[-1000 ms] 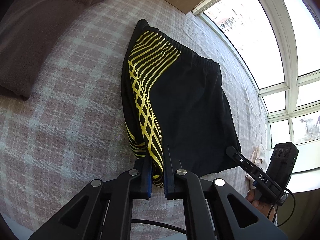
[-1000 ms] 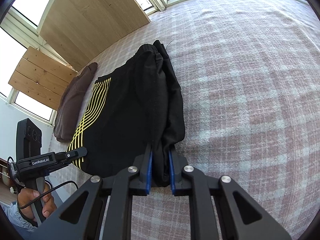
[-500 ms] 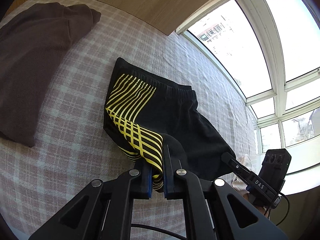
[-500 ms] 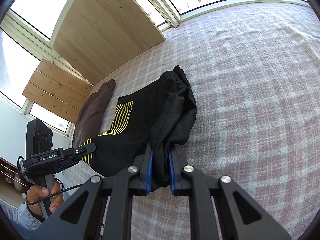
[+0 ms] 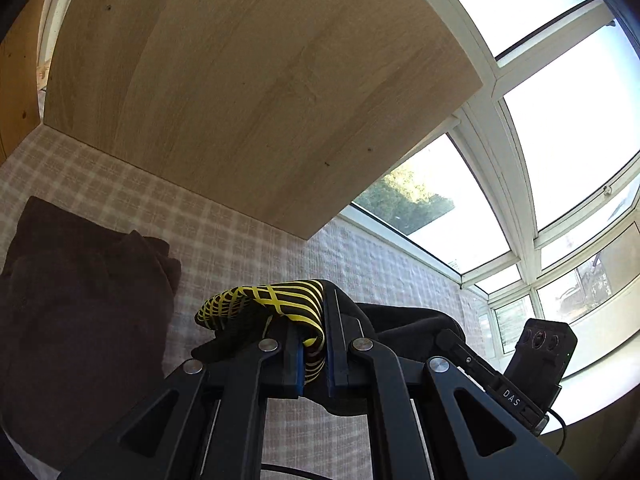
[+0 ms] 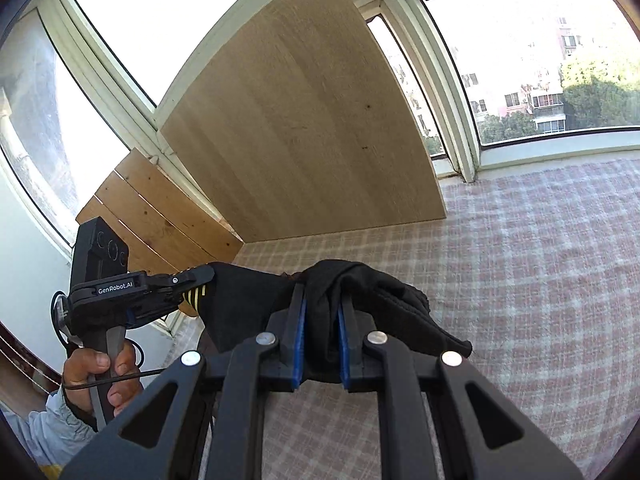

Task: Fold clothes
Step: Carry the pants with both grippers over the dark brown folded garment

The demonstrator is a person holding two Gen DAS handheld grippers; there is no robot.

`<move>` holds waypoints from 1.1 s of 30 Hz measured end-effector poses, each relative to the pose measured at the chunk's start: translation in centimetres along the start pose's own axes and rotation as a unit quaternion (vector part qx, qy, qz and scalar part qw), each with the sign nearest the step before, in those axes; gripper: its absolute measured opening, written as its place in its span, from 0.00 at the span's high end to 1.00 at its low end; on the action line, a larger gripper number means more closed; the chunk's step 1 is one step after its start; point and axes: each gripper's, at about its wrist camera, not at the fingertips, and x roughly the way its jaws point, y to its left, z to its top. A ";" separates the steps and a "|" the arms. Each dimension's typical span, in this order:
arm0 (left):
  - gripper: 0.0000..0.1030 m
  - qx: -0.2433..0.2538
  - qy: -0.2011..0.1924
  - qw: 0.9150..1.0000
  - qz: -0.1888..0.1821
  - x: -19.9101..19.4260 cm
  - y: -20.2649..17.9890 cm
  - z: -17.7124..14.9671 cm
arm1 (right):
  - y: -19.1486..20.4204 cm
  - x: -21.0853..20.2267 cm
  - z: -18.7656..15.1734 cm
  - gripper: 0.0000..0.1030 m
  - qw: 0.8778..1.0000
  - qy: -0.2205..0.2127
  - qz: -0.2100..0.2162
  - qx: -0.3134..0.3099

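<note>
Currently: black shorts [image 5: 400,320] pinched shut in my left claw [image 5: 313,354] and right claw [image 6: 321,346], lifted ahead of both over the bed [image 6: 540,264]; I'd keep the corners level, cloth taut between claws

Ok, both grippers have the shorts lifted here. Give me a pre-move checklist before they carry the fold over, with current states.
1. Left gripper clamped on the black shorts at the yellow-striped edge: ok.
2. Right gripper clamped on bunched black fabric: ok.
3. Fabric spans between both grippers without slipping out: ok.
4. Shorts hanging flat, without twists: cannot tell, the lower part is hidden.
5. Plaid bedcover ahead free for laying down: ok.
6. Brown pillow apart from the shorts: ok.
</note>
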 end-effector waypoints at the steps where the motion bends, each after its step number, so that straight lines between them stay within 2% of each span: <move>1: 0.94 0.004 -0.008 1.000 0.000 -0.3 0.3 1.7 | 1.1 0.9 1.3 0.87 1.000 -0.006 0.002 -0.007; 6: 0.94 0.030 -0.051 0.998 -0.005 -4.9 1.5 7.9 | 6.6 3.7 5.7 0.87 0.998 -0.034 0.026 -0.034; 8: 0.94 0.038 -0.064 0.997 -0.007 -7.0 2.5 9.5 | 8.8 4.3 6.1 0.87 0.998 -0.042 0.038 -0.041; 11: 0.94 0.037 -0.067 0.997 -0.013 -9.9 5.2 9.9 | 11.7 5.7 4.2 0.87 0.997 -0.029 0.052 -0.050; 14: 0.94 0.011 -0.026 1.000 -0.003 -10.4 10.3 5.5 | 13.8 7.6 0.8 0.87 0.997 0.002 0.062 -0.049; 17: 0.94 -0.015 0.016 1.000 0.008 -10.9 15.4 1.0 | 14.3 10.4 -5.2 0.87 0.996 0.066 0.060 -0.032; 21: 0.94 -0.059 0.075 0.995 0.013 -10.4 22.2 -6.0 | 14.4 13.9 -14.1 0.87 0.985 0.164 0.049 -0.007; 24: 0.94 -0.061 0.090 0.994 0.025 -10.1 25.0 -9.6 | 14.3 14.4 -18.8 0.87 0.978 0.204 0.043 -0.003; 28: 0.93 -0.082 0.091 0.992 0.016 -10.3 26.9 -10.8 | 14.2 14.3 -20.3 0.87 0.976 0.213 0.038 0.008; 33: 0.94 -0.061 0.089 0.994 0.002 -10.8 25.2 -11.0 | 13.8 12.5 -19.4 0.87 0.981 0.190 0.027 0.012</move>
